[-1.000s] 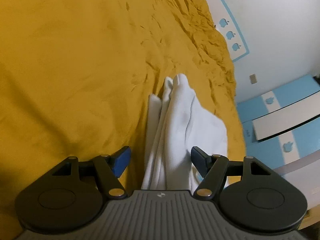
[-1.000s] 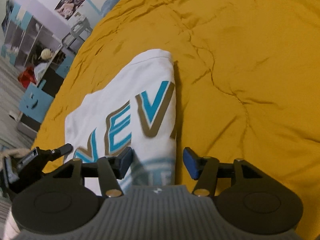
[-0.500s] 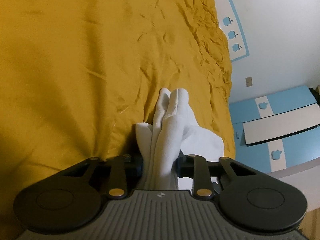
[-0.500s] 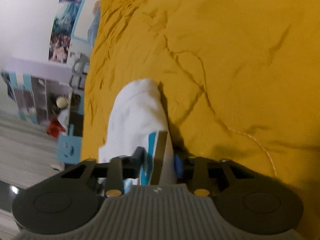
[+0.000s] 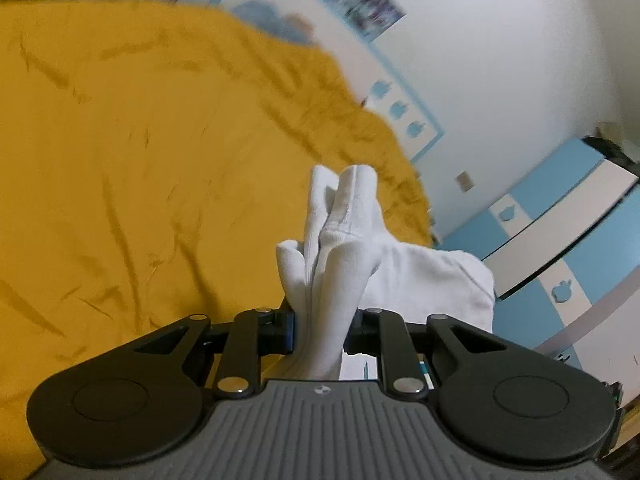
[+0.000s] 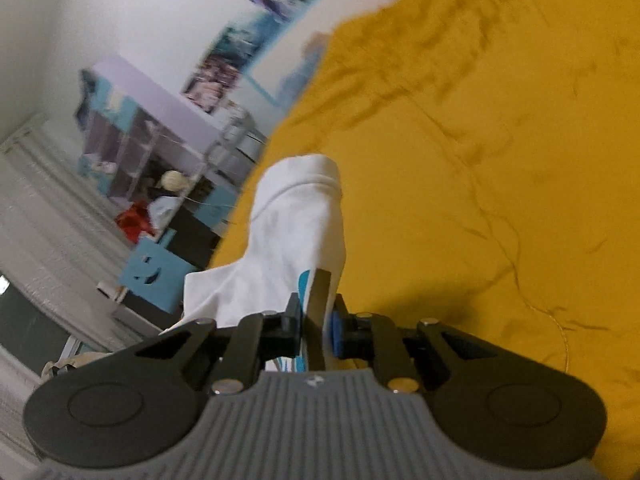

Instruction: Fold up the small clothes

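Note:
A small white shirt (image 5: 344, 240) with blue and gold lettering is bunched into folds and lifted off the mustard-yellow bedspread (image 5: 140, 160). In the left wrist view my left gripper (image 5: 320, 328) pinches one thick gathered edge of it; its jaws are still closing, with cloth between the pads. The right wrist view shows the shirt (image 6: 288, 232) hanging leftward from my right gripper (image 6: 316, 320), whose jaws are also closing on a thin folded edge with a printed letter. The bedspread (image 6: 480, 160) lies below and to the right.
A blue and white wardrobe (image 5: 560, 240) stands past the bed's right edge. On the other side are a purple shelf unit (image 6: 160, 148) with toys and a blue box (image 6: 152, 276) on the floor. Posters hang on the white wall (image 5: 500, 60).
Both grippers went from open over the flat shirt to clamped on its edges. Both then rose, pulling the shirt up off the bedspread, and more wall and furniture came into view.

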The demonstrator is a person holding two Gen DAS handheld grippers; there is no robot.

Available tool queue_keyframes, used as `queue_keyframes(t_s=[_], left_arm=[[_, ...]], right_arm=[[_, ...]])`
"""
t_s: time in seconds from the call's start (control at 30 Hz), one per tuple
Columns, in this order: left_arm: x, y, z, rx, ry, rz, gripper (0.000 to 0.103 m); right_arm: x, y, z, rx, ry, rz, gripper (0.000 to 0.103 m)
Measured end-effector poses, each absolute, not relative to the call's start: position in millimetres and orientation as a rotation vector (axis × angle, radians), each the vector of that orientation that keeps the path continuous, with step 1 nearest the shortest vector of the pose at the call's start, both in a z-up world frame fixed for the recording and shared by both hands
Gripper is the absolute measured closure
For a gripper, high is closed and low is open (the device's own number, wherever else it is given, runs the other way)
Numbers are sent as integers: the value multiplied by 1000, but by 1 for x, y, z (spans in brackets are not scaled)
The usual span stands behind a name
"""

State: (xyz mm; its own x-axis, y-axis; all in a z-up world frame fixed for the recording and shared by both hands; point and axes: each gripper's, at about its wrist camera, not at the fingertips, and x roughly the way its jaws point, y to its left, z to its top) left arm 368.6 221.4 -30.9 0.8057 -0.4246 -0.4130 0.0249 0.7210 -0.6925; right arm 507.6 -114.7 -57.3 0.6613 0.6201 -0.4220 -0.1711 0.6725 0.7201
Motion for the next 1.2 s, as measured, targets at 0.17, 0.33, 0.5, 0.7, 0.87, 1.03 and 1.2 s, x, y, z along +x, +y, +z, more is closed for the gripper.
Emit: queue_keyframes(t_s=[0.17,0.33,0.5,0.7,0.87,1.03,1.2], left_arm=[[299,201,19,-687,475,-278,81],[246,174,56,-689,380,-302,81],[200,152,81,-678,349,-345,81],[164,126,85,-646,396,-400,81],[151,115,71,-647,467,-436,81],[157,114,43,-631,560,-422,81],[185,118,15,-614,640,-375,81]], right_arm=[[444,-125,-1,652,606,541,94],[380,-146,50,620,520,571,94],[310,-170,88,556,462,580,94],[238,-210,99,556,461,569,94],[194,-235,94,564,522,548,94],[182,-248,69,576,610,522,94],[206,-245,28,621,717,492,94]])
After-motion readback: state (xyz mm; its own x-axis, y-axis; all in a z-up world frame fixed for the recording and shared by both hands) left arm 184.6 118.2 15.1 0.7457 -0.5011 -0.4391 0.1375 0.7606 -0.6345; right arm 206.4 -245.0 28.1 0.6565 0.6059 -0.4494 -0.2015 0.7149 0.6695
